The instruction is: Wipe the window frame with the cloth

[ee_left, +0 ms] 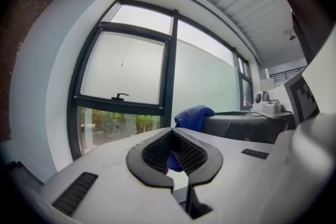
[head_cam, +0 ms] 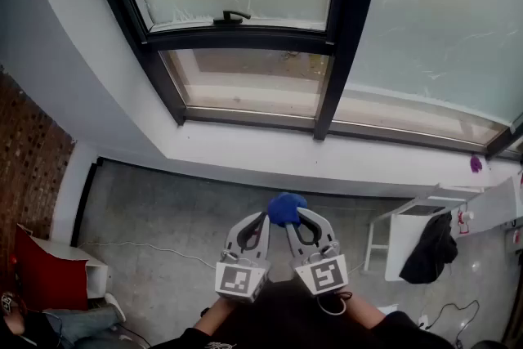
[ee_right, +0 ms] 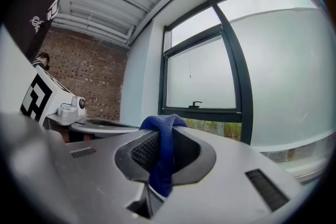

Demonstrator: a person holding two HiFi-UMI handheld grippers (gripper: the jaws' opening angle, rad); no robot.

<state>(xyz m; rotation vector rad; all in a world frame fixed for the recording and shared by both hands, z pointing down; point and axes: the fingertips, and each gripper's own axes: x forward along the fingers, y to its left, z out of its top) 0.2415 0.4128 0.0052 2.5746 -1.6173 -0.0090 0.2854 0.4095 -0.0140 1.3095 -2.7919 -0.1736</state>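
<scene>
Grey floor (head_cam: 163, 233) lies below the dark window frame (head_cam: 347, 20), with a brick wall (head_cam: 29, 167) to the frame's left. One blue cloth (head_cam: 285, 208) hangs well below the frame, pinched between the closed fingers of the right gripper (head_cam: 301, 214). Beside it, the left gripper (head_cam: 261, 218) has its fingers together, holding nothing.

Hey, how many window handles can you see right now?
1. The black window handle sits on the window frame, on its horizontal bar at upper left, above the clear lower pane. Others may lie outside the views.
</scene>
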